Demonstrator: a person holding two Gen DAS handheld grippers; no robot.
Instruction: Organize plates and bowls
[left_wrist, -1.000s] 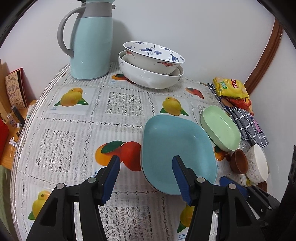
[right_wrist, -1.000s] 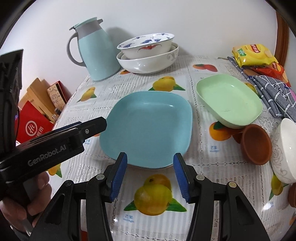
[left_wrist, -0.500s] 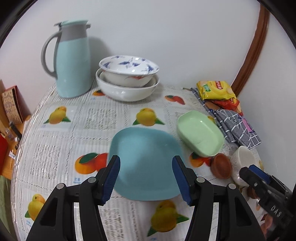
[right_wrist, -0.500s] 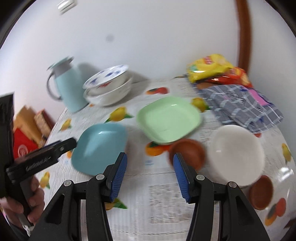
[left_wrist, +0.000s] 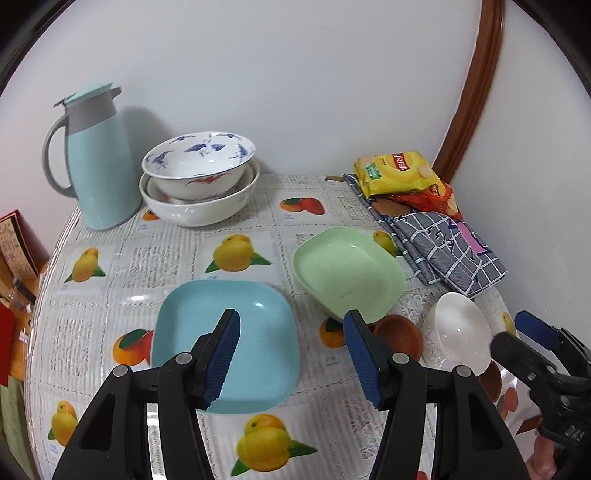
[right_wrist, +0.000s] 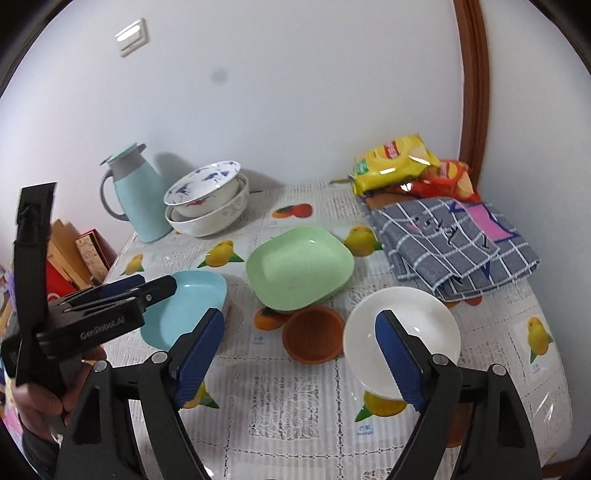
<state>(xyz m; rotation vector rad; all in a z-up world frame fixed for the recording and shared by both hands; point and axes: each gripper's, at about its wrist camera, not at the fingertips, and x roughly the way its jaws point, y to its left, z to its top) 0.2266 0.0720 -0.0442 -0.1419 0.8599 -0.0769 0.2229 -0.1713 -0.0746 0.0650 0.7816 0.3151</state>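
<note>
While nested, patterned bowl (left_wrist: 198, 161) fills white bowl (left_wrist: 201, 206).

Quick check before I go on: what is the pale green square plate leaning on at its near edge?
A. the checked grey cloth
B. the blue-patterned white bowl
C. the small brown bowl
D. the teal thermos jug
C: the pale green square plate sits tilted, its near edge overlapping the rim of the small brown bowl, well apart from the other three.
</note>
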